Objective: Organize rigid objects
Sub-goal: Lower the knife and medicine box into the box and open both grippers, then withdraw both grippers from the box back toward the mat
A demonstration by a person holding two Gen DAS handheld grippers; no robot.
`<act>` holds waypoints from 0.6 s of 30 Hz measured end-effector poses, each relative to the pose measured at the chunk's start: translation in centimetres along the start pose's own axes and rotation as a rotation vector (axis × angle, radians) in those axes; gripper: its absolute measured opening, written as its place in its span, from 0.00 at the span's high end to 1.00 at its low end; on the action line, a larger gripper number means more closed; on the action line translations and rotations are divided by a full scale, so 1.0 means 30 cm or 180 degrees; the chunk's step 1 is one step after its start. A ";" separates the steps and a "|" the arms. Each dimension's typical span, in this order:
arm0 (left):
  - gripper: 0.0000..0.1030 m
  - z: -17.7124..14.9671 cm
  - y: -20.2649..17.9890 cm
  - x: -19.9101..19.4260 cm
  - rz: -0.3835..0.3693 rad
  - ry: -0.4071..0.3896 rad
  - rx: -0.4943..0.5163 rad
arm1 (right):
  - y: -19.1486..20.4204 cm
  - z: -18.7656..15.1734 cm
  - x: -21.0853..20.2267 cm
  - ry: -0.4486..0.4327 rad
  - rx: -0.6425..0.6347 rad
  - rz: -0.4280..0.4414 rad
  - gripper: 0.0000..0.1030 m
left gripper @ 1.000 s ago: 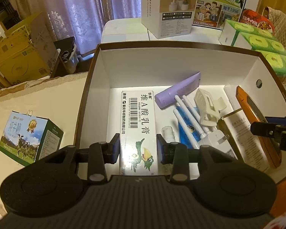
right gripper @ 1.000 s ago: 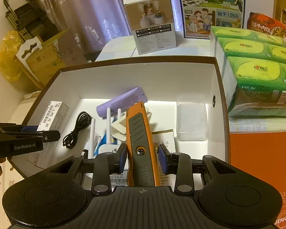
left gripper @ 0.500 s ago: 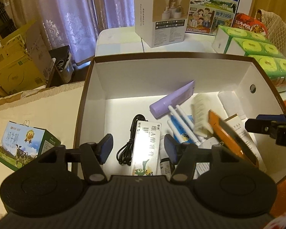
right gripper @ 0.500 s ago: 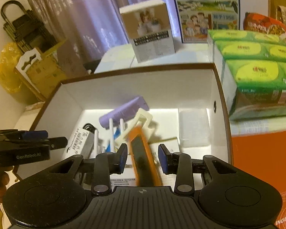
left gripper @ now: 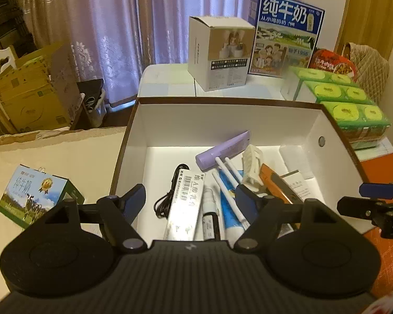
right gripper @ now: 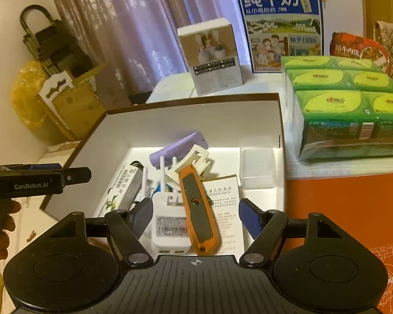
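A white storage box with a brown rim [left gripper: 222, 100] holds the sorted items. The white ointment carton [left gripper: 186, 204] lies flat inside it beside a black cable [left gripper: 170, 196]. My left gripper [left gripper: 191, 198] hovers above the carton, its jaws opening and touching nothing. The orange utility knife [right gripper: 197, 209] rests in the box across a white charger [right gripper: 170, 225] and a leaflet [right gripper: 222, 204]. My right gripper [right gripper: 196, 210] hangs over the knife, its jaws opening and clear of it. A purple tube [left gripper: 222, 151] and a white claw clip [left gripper: 251, 167] lie farther back.
A small milk carton [left gripper: 36, 201] stands on the cream table left of the box. Green tissue packs [right gripper: 348, 104] press against the box's right wall, above an orange surface [right gripper: 340, 209]. A white product box [left gripper: 220, 52] and a blue milk case [left gripper: 283, 31] stand behind.
The left gripper let go of the ointment carton and the right let go of the orange knife; both now lie in the box. Both grippers opened wide and drew back and up.
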State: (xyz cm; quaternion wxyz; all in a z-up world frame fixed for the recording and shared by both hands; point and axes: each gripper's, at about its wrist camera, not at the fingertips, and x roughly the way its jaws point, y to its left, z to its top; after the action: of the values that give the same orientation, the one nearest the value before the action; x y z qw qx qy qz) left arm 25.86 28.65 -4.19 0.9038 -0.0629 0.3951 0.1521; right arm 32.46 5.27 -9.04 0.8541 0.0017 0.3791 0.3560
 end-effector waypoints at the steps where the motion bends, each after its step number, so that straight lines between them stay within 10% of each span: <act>1: 0.29 -0.007 -0.011 -0.014 0.0009 -0.0016 0.0013 | -0.001 -0.007 -0.018 -0.0021 -0.0012 0.0021 0.31; 18: 0.28 -0.201 -0.262 -0.311 -0.0062 -0.0221 0.0132 | -0.062 -0.160 -0.344 -0.0280 0.0001 -0.0026 0.27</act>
State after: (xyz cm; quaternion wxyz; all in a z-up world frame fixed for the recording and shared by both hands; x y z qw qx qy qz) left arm 18.24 17.69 -1.49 0.9195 -0.0427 0.3659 0.1372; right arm 25.73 -3.68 -6.30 0.8714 0.0159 0.3412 0.3521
